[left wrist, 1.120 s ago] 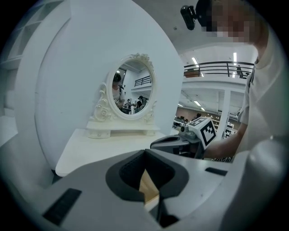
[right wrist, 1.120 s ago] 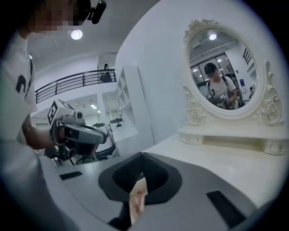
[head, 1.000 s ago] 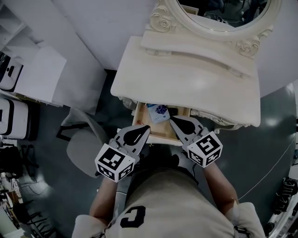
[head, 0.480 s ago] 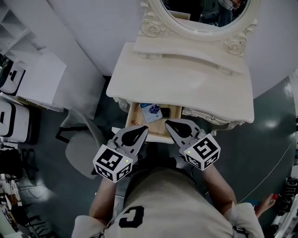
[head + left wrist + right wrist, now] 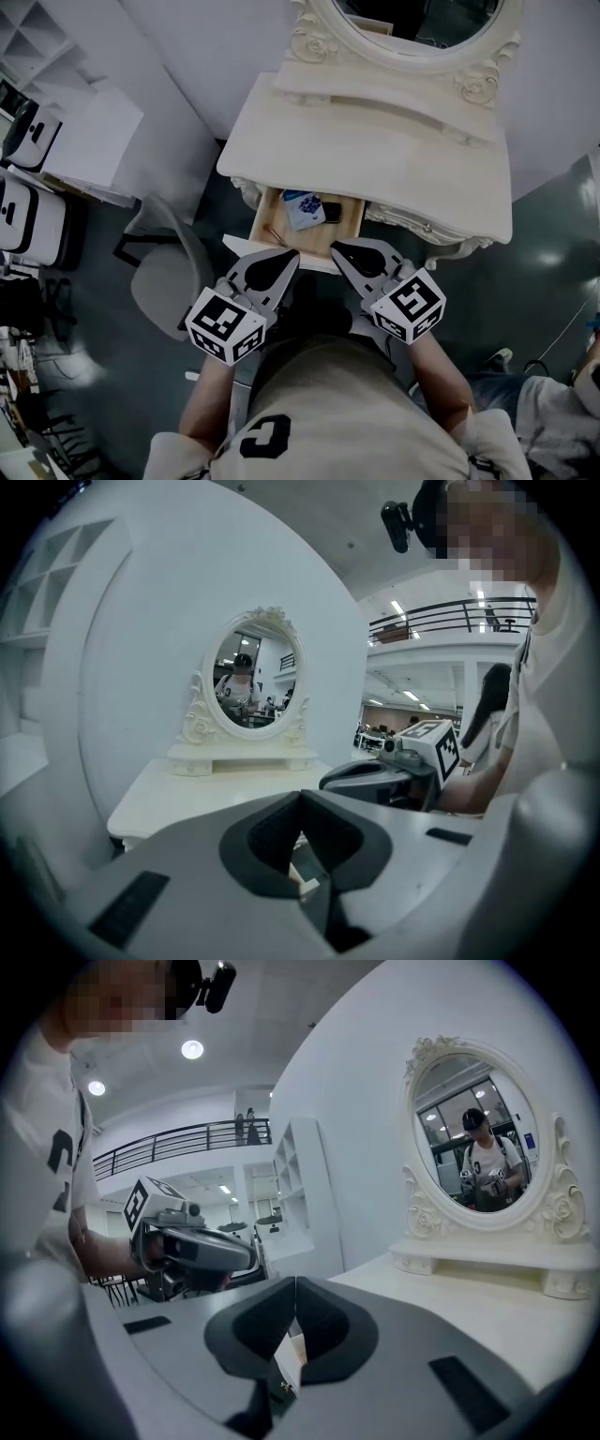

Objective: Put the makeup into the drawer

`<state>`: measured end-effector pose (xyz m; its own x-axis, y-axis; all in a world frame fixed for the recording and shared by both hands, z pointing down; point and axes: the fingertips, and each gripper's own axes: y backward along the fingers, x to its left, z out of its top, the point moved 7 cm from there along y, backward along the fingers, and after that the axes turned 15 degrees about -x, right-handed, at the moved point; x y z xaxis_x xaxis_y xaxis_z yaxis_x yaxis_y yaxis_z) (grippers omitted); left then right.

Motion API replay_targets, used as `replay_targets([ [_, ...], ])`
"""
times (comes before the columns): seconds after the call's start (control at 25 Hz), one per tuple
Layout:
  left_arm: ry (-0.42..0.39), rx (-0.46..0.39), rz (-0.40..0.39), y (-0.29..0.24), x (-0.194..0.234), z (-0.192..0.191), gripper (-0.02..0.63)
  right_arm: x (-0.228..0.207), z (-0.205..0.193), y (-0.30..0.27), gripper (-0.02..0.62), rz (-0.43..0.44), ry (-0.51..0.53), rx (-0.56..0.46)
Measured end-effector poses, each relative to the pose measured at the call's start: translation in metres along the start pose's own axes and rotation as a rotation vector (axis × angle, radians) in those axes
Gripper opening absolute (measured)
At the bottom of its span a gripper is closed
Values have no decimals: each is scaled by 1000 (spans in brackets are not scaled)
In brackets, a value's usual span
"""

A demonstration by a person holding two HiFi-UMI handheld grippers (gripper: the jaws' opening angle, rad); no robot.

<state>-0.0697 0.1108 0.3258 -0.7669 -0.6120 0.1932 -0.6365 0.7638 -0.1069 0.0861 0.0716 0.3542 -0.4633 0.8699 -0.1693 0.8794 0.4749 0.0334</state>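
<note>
The makeup [image 5: 302, 208], a pale pouch with blue print and a small dark piece just beside it, lies in the open drawer [image 5: 345, 232], toward the back, close under the dresser [image 5: 375, 150] top. We also see a thin stick [image 5: 275, 232] on the drawer's bottom at the left. The drawer stands pulled out from the dresser's front. At its near edge the left gripper [image 5: 291, 256] and the right gripper [image 5: 337, 247] sit side by side, tips pointed toward the drawer; whether they touch it we cannot tell. Both are clenched, jaws pressed together with nothing between them, as each gripper view shows. At the back of the dresser stands an oval mirror [image 5: 417, 19] in a carved frame. A grey chair [image 5: 164, 286] stands off to the left.
</note>
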Motion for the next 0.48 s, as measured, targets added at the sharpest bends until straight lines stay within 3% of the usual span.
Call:
replay_targets([
  [0.48,12,11,14,13,6,-3,52,11,-9,-6,28,16,-29,20],
])
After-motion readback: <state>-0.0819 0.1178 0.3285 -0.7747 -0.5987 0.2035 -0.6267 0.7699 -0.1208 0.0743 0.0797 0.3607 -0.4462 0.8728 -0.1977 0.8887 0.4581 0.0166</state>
